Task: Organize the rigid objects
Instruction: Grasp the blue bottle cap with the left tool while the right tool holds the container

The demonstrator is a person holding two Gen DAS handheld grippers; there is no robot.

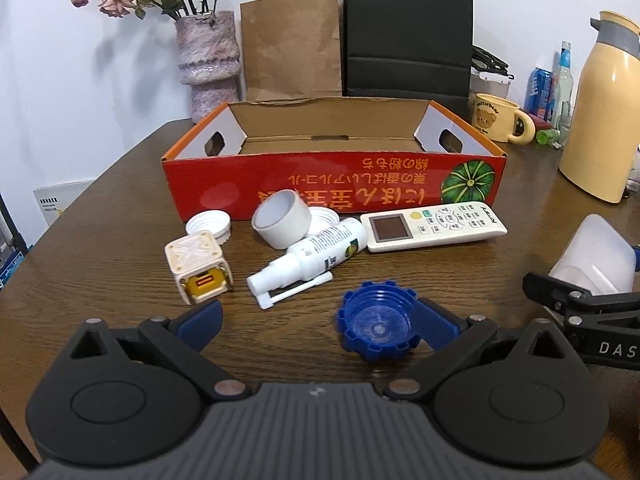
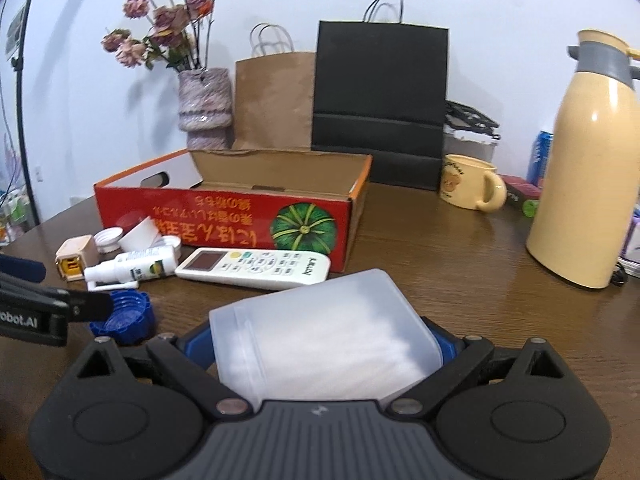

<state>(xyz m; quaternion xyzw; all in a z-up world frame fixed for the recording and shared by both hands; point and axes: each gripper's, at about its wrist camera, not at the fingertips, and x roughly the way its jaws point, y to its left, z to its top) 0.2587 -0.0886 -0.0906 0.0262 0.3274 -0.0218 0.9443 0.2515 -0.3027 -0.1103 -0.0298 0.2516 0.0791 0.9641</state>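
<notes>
Right wrist view: the right gripper [image 2: 320, 350] is clamped on a frosted plastic container [image 2: 320, 336], held tilted just short of the open red cardboard box [image 2: 224, 216].

Left wrist view: the left gripper [image 1: 318, 320] is spread wide and grasps nothing, its right blue pad touching or just beside a blue notched cap [image 1: 376, 326] that lies open side up on the dark wood-grain table [image 1: 100, 240]. Judged from this, the step in hand is carrying the container to the box; the next move calls for lifting it over the glossy front wall and the white remote control [image 2: 254, 268] lying against it, then letting go inside. The box interior looks bare so far. Waiting in front of it: a smooth white spray bottle [image 1: 308, 258] on its side, a white cardboard ring [image 1: 282, 220], ribbed white lids [image 1: 210, 224], and a cream cube-shaped plug [image 1: 198, 266] with a yellow face.
</notes>
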